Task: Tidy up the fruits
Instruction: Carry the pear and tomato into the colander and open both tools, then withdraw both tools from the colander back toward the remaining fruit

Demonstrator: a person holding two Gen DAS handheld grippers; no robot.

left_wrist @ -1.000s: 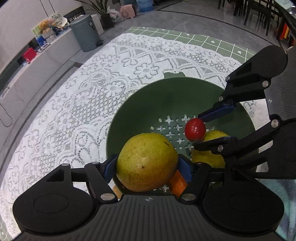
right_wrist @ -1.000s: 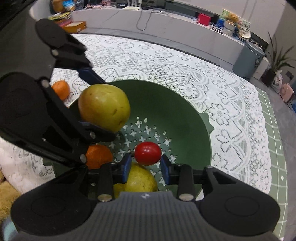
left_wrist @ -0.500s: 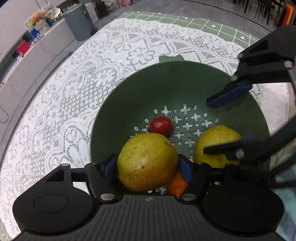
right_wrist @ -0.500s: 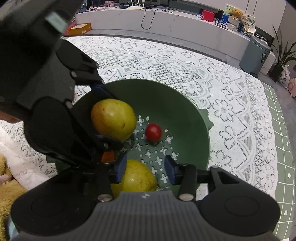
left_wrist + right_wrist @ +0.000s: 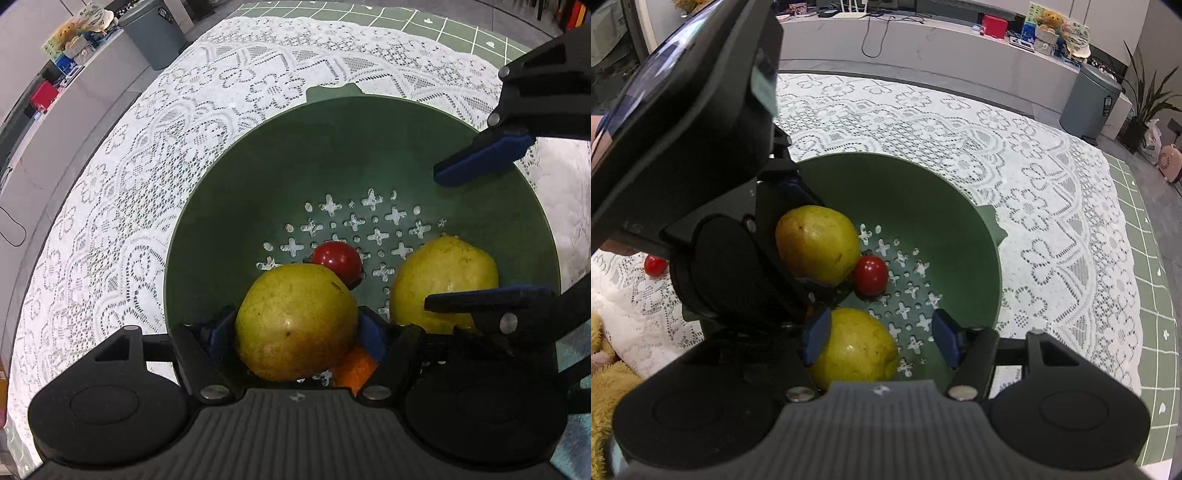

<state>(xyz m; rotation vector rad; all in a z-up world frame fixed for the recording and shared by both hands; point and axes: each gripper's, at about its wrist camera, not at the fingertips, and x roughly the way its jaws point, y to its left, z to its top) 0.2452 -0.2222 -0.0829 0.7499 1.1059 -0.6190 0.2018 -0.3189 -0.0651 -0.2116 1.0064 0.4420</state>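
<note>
A green colander (image 5: 258,177) (image 5: 964,229) sits on a lace tablecloth. My left gripper (image 5: 295,332) is shut on a yellow-green pear (image 5: 295,326) (image 5: 816,243), held low inside the colander. A red tomato (image 5: 338,260) (image 5: 870,275) lies on the colander floor just beyond the pear. A second yellow pear (image 5: 441,277) (image 5: 857,350) lies in the colander. An orange fruit (image 5: 354,367) shows under the held pear. My right gripper (image 5: 879,338) (image 5: 476,229) is open and empty above the second pear.
A second red tomato (image 5: 654,265) lies on the lace cloth (image 5: 1052,240) left of the colander. A plush toy (image 5: 605,369) sits at the left edge. A grey bin (image 5: 1089,99) and a counter stand beyond the table.
My right gripper opened and let go of the red tomato, which now lies on the colander floor. The right gripper drew back. My left gripper lowered the pear into the colander.
</note>
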